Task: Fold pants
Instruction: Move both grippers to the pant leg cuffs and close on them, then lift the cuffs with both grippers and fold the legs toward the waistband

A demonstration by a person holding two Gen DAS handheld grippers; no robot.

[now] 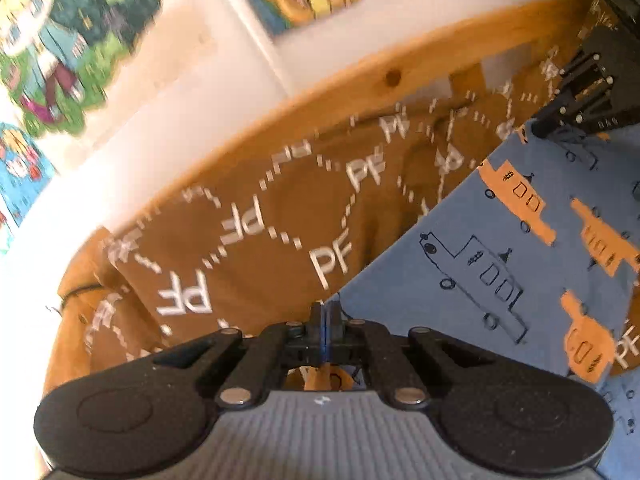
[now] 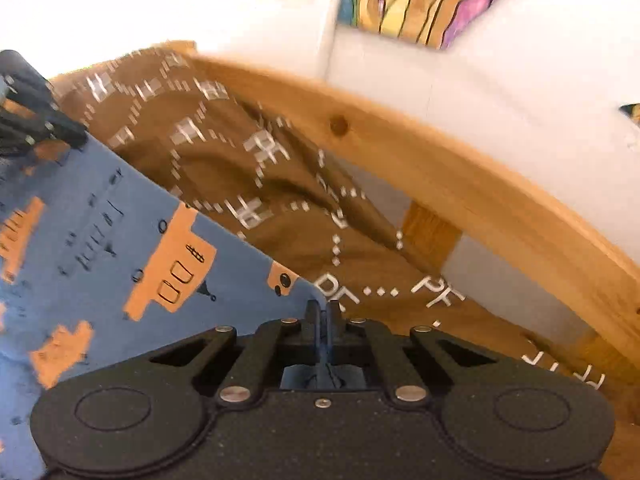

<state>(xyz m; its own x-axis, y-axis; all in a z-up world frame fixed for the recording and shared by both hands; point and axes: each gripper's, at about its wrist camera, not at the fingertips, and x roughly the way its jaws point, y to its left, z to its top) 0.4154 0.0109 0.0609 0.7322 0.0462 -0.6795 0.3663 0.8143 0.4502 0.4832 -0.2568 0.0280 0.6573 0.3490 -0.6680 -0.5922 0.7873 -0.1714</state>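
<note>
Left gripper (image 1: 325,312), jaws pinching the near corner of the blue pants (image 1: 520,240); right gripper (image 2: 325,312), jaws likewise clamped on a corner of the same edge. The pants stretch between them over a brown blanket (image 1: 256,232). Beyond, a wooden rail (image 2: 460,184), then wall pictures (image 1: 68,36).
</note>
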